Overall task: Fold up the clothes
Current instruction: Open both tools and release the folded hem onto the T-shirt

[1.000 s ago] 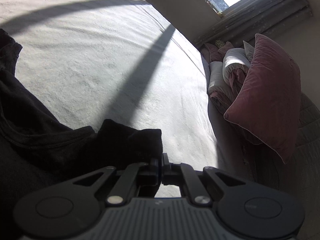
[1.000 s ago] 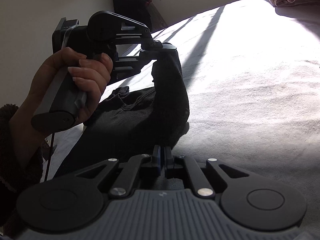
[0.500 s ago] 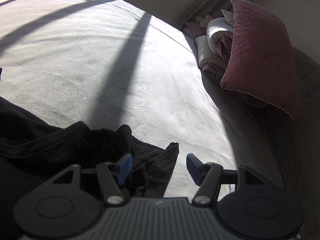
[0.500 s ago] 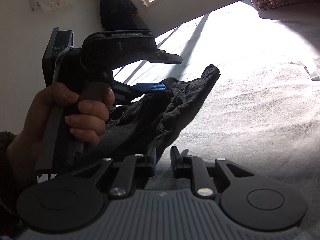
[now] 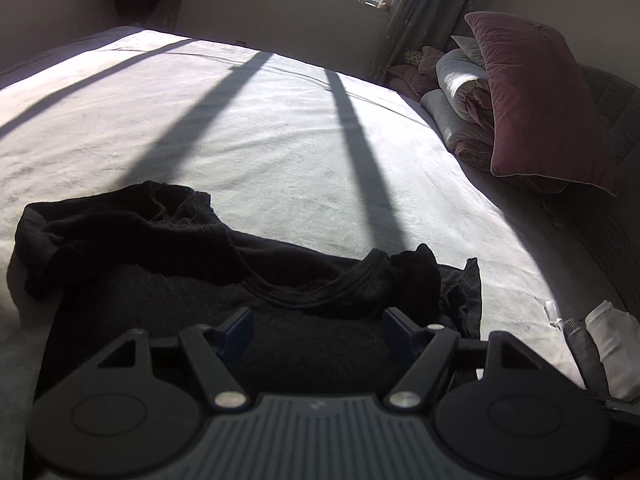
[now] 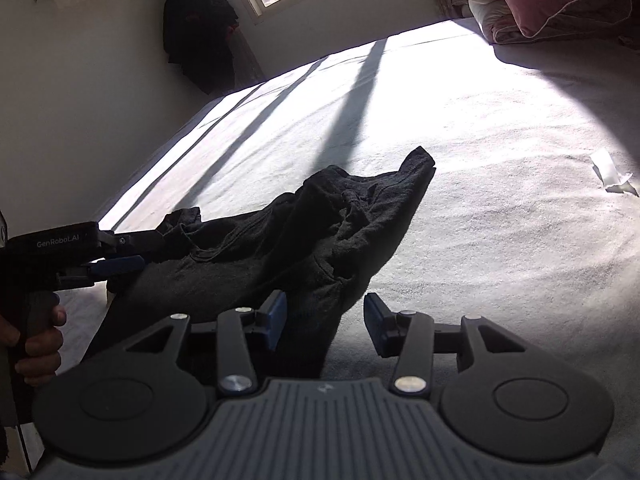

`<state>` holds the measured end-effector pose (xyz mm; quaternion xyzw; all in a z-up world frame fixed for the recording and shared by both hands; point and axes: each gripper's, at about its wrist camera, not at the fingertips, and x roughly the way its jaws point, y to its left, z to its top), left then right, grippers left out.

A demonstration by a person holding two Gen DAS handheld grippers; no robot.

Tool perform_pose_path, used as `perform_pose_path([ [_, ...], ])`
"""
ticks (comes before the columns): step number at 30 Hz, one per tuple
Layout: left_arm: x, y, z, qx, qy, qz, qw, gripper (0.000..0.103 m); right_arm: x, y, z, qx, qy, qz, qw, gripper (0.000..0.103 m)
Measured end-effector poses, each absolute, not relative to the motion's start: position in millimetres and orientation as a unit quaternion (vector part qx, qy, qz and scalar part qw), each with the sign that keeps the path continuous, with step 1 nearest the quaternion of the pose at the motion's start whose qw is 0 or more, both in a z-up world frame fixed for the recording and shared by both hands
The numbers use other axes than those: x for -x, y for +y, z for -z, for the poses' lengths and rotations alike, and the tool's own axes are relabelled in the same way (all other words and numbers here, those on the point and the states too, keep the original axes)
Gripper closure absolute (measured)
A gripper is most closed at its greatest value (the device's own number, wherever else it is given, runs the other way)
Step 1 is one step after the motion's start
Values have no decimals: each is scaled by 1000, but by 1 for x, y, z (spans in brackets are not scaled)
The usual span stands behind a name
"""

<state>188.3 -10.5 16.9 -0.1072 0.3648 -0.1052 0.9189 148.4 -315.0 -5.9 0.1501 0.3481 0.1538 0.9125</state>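
Note:
A black garment lies crumpled on the pale bed sheet, its neckline and a folded-over sleeve bunched together. My left gripper hovers over the garment's near part with its jaws opening wide; the fabric lies below them and the pads do not press on it. The right wrist view shows the garment with one sleeve end pointing to the upper right. My right gripper is at the garment's near edge, jaws opening, cloth just below the gap but not pinched. The left gripper shows at the left, held by a hand.
A pink pillow and a rolled duvet are stacked at the bed's right end. Dark clothing hangs in the room's corner beside the window. A small white scrap lies on the sheet. White cloth shows at the right edge.
Both grippers went from shut on the black garment to open, and the lifted sleeve dropped onto the bed. The left gripper swung away to the garment's left side and rolled level.

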Motion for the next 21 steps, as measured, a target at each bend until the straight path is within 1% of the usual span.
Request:
perform_pose_path([
  [3, -175, 11, -9, 79, 370, 102, 920, 30, -144, -293, -1, -123, 356, -143, 915, 51],
  [8, -146, 39, 12, 42, 381, 115, 916, 30, -135, -261, 1, -123, 369, -127, 913, 51],
  [12, -123, 52, 29, 14, 360, 132, 923, 30, -124, -233, 8, -109, 392, -100, 908, 51],
  [13, -117, 54, 31, 4, 348, 138, 927, 28, -121, -227, 9, -105, 395, -95, 908, 51],
  [15, -107, 56, 36, -10, 333, 148, 931, 12, -115, -217, 10, -100, 398, -86, 908, 51],
  [16, -102, 56, 40, -16, 326, 153, 933, 10, -111, -212, 11, -98, 399, -80, 908, 51],
  [18, -95, 56, 45, -26, 314, 161, 935, 0, -106, -204, 14, -91, 402, -70, 908, 51],
  [21, -91, 54, 46, -35, 311, 160, 936, 0, -96, -191, 18, -65, 405, -49, 911, 51],
])
